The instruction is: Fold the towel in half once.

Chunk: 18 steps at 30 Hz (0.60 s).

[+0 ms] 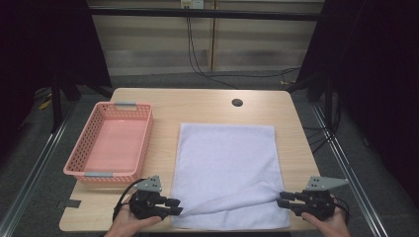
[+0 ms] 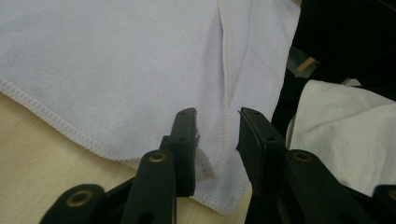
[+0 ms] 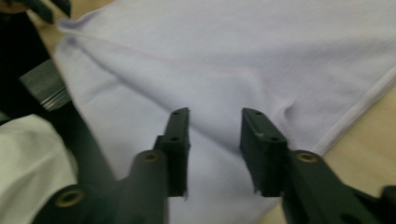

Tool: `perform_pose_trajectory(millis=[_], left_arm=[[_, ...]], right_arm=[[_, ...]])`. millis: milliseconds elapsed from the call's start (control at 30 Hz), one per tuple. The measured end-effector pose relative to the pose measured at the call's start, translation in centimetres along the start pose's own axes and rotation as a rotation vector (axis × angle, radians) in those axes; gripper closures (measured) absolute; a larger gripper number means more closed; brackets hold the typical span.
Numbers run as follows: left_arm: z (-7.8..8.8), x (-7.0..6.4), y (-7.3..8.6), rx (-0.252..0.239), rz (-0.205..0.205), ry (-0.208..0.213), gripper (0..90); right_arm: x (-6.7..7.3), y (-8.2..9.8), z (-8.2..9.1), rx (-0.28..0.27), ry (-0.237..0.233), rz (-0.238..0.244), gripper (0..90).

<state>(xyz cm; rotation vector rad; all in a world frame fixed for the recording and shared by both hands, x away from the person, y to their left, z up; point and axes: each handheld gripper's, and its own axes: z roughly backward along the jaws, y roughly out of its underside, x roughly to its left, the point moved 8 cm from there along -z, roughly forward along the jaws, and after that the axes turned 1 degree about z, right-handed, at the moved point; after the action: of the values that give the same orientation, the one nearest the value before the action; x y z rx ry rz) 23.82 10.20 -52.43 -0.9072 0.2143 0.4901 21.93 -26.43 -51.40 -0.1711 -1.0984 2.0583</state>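
1. Spanning most of the high view, the table (image 1: 207, 106) is pale wood with a small dark hole (image 1: 237, 102) near its far edge.
2. Lying flat on the right half of the table is the towel (image 1: 227, 158), white, reaching from mid-table to the near edge. A raised fold runs slantwise across its near part, from the left near corner up toward the right edge.
3. Left of the towel and apart from it stands the basket (image 1: 116, 143), pink, perforated, with grey handles at its two short ends.
4. At the towel's right edge, the right gripper (image 1: 281, 199) points left at the high end of the fold. In the right gripper view its jaws stand spread, with towel cloth lying between and beneath them (image 3: 212, 140); the pads do not press on it.
5. At the towel's near left corner, the left gripper (image 1: 178, 206) points right, level with the table. In the left gripper view its jaws are spread around the hemmed corner (image 2: 217, 140); a doubled edge of cloth runs up between them, close to the left jaw, and neither pad squeezes it.
6. Holding each gripper from the near edge is a hand: left hand (image 1: 131, 224), right hand (image 1: 326, 222).
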Motion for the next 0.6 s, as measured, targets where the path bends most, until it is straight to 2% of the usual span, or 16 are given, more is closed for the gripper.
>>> perform_pose_trajectory(millis=[100, 133, 200, 267, 333, 367, 467, 500, 533, 600], left_arm=[[-0.4, -0.1, -0.3, 0.010, -0.016, 0.002, 63.7], [-0.6, 0.1, -0.6, 0.012, -0.020, 0.008, 63.3], [-1.0, 0.9, -1.1, 0.012, -0.003, -0.013, 61.8], [-1.4, 1.3, -1.3, 0.027, 0.004, -0.004, 61.6], [-1.9, 1.2, -1.1, 0.051, 0.007, 0.010, 62.9], [-2.2, 1.1, -0.8, 0.065, -0.003, 0.018, 63.6], [-2.6, 0.6, -0.3, 0.088, -0.013, 0.016, 63.5], [-2.8, 0.7, -0.1, 0.091, -0.002, 0.004, 63.1], [-2.9, 0.8, 0.2, 0.116, -0.004, -0.017, 63.5], [-2.8, 0.7, 0.4, 0.118, -0.014, -0.016, 63.4]], right_arm=[[-1.3, -1.1, -1.1, 0.000, 0.010, -0.001, 55.3], [-1.8, -1.3, -1.7, 0.010, 0.021, 0.001, 52.7], [-2.7, -1.6, -2.9, 0.038, 0.029, -0.005, 49.2], [-3.4, -1.5, -4.0, 0.081, 0.051, 0.006, 47.7], [-3.7, -1.5, -4.9, 0.099, 0.039, 0.007, 47.4], [-3.8, -1.5, -5.2, 0.106, 0.035, 0.001, 49.3], [-3.4, -1.1, -5.4, 0.128, 0.007, 0.012, 81.6], [-3.0, -1.1, -5.1, 0.116, -0.007, 0.013, 86.7], [-2.6, -1.1, -4.7, 0.108, -0.015, 0.013, 87.7], [-1.9, -0.8, -3.7, 0.095, -0.020, 0.029, 87.7]])
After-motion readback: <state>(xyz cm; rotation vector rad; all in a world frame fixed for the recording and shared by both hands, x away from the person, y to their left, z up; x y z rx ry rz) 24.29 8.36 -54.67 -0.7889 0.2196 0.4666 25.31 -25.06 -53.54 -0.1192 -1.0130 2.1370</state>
